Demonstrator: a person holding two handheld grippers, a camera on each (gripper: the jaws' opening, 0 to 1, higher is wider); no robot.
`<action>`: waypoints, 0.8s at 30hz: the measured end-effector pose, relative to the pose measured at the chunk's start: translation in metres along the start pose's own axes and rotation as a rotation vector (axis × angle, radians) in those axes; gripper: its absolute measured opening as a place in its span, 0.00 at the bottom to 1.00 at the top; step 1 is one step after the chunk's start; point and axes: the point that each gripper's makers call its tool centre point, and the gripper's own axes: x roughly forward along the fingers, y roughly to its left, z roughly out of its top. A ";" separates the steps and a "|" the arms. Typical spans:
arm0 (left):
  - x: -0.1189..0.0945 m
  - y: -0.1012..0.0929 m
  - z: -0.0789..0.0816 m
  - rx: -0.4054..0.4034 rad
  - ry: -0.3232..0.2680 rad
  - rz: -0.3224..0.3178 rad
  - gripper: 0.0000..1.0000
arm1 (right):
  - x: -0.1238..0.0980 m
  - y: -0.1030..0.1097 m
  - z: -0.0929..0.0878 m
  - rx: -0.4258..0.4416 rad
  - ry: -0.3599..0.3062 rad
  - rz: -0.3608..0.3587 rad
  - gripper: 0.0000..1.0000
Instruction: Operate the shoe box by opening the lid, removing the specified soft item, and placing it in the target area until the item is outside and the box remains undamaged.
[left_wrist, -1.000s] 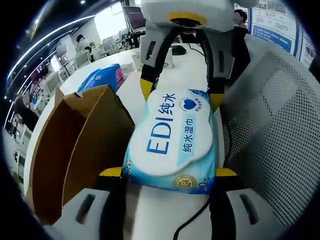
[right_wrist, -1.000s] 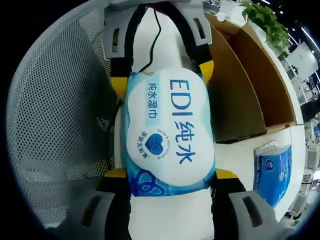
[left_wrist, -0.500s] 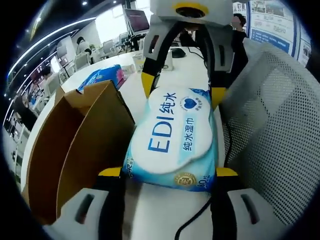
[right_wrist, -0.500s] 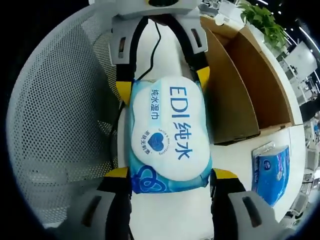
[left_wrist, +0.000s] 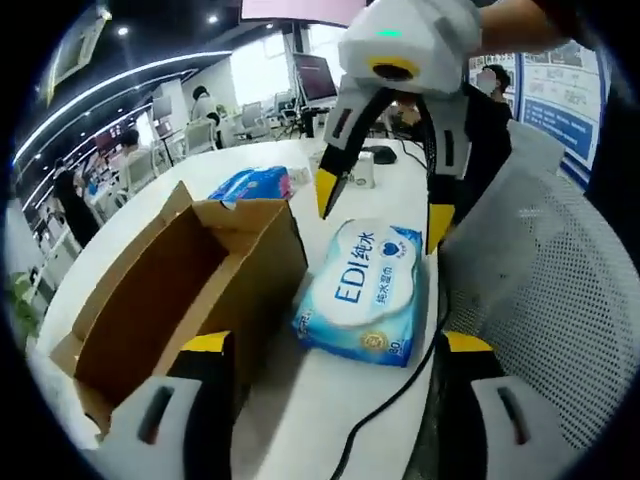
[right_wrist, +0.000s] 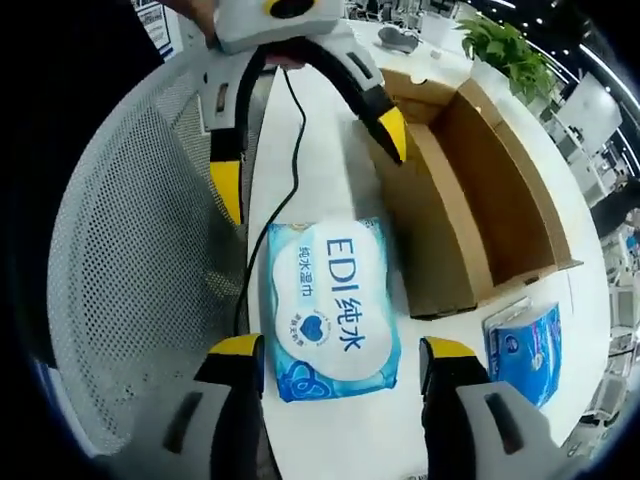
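Blue-and-white wipes pack (left_wrist: 364, 292) lies flat on the white table (left_wrist: 330, 420), just beside the long wall of the cardboard box (left_wrist: 160, 300), out of it, between the box and the mesh chair (left_wrist: 560, 300). Box is open, looks empty inside and undamaged from here.

Your left gripper (left_wrist: 340, 345) has its jaws spread wide either side of the pack's near end, not touching it. Your right gripper (right_wrist: 343, 350) is likewise spread, jaws straddling the pack's other end (right_wrist: 330, 310), off it. Each shows in the other's view, opposite, yellow tips (left_wrist: 327, 190) raised above the pack.

Step looks like the release at the end of placing: pack is down and outside. Next move, by my read, calls for lifting both grippers straight away without snagging the pack or the black cable (right_wrist: 270, 200) running alongside it, and without knocking the box wall.

Pack's long axis runs parallel to the box's long wall, in line from one gripper to the other. Printed face up; lettering reads along that length.
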 end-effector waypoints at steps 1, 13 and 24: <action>-0.005 0.000 0.001 -0.012 -0.004 0.007 0.85 | 0.002 -0.001 0.000 0.004 0.008 -0.004 0.62; -0.064 -0.009 0.005 -0.135 -0.108 0.086 0.83 | 0.015 0.011 0.014 -0.039 0.025 0.008 0.67; -0.110 0.010 -0.026 -0.336 -0.135 0.198 0.83 | 0.052 0.009 0.018 -0.059 0.133 0.041 0.64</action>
